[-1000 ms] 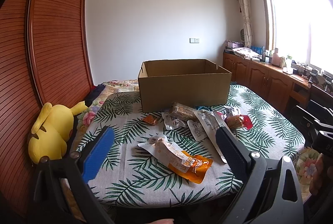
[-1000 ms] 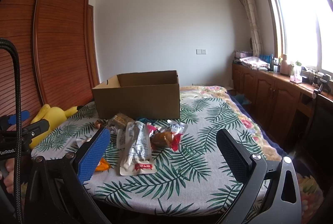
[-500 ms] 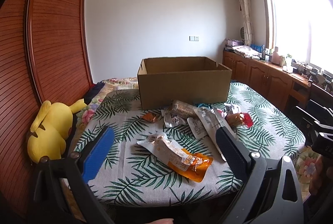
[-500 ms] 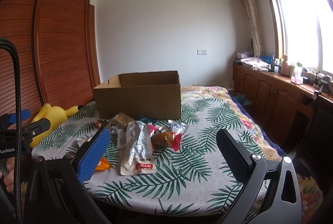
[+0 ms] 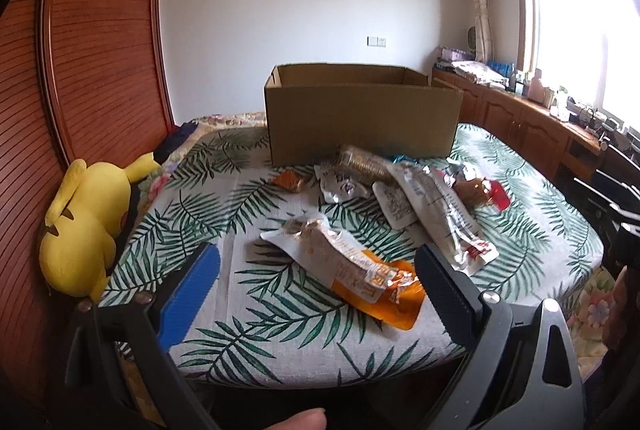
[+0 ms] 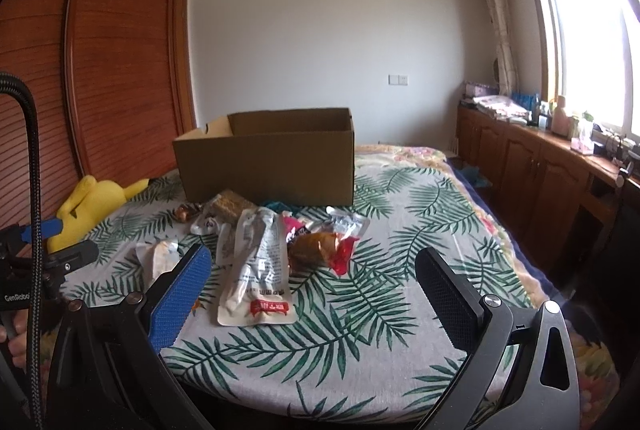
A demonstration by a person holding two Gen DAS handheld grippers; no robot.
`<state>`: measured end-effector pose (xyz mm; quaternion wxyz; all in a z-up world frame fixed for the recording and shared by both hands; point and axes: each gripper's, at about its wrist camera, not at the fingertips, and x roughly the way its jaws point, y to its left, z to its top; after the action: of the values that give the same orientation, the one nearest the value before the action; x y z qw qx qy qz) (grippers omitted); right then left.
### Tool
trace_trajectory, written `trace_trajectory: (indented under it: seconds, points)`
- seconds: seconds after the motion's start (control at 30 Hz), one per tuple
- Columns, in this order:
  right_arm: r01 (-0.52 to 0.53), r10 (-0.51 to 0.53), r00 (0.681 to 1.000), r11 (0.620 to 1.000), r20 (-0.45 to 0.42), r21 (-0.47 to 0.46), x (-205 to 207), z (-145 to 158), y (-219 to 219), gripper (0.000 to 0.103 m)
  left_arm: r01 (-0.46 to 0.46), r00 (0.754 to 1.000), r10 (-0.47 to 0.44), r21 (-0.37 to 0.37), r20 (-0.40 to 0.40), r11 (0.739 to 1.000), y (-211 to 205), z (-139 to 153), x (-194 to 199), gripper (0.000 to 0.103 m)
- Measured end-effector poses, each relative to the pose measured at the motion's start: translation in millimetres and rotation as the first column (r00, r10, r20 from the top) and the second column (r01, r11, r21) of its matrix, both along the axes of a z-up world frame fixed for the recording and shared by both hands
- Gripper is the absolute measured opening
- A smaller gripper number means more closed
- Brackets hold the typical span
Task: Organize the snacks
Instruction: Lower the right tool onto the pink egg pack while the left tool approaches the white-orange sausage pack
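both grippers are hanging out at the near edge of the table (image 5: pixel 248 350), not touching anything. the left gripper (image 5: pixel 316 294) is sitting with its jaws spread wide and empty, and the orange pack (image 5: pixel 360 274) is lying flat right between the fingers in that view, a bit past the tips. a fingertip (image 5: pixel 296 422) is poking in at the very bottom of the left wrist view. the right gripper (image 6: pixel 312 290) is gaping open too, nothing in it, with the long white pack (image 6: pixel 256 270) lying just ahead of it, nearer its blue finger (image 6: pixel 180 294).

going further in, the rest of the snacks are lying in a loose pile mid-table on the palm-leaf cloth: a brown-and-red pack (image 6: pixel 324 246) is touching the right side of the long white one, a small white pouch (image 5: pixel 340 186) and a clear cracker sleeve (image 5: pixel 364 162) are sitting behind, and a little orange wrapper (image 5: pixel 290 182) is off to the left of those. some are overlapping so i can't count them exactly.

behind the pile the box (image 5: pixel 360 122) is standing open at the far side of the table; can't see inside it. a yellow plush (image 5: pixel 84 222) is slumping off the left edge against the wooden doors (image 5: pixel 92 42).
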<state>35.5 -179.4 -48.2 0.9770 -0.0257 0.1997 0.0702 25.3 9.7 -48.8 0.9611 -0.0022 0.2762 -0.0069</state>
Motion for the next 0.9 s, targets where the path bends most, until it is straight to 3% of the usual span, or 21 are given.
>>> trace_trajectory:
  seconds: [0.27,0.63,0.9]
  points:
    - [-0.023,0.022,0.997,1.0,-0.075,-0.015,28.8,-15.8,-4.9,0.1,-0.022,0.998,0.02,-0.017,-0.067,1.0,17.1,-20.8,23.4,0.099]
    - [-0.031,0.026,0.985,0.999,-0.168,-0.027,61.0,-35.0,-14.9,0.097,-0.038,0.986,0.02,-0.109,-0.166,0.993,29.3,-40.7,63.3,0.098]
    - [-0.07,0.062,0.97,0.997,-0.234,-0.023,95.3,-40.3,-20.5,0.085,-0.027,0.975,-0.002,-0.129,-0.22,0.991,14.3,-47.0,87.5,0.098]
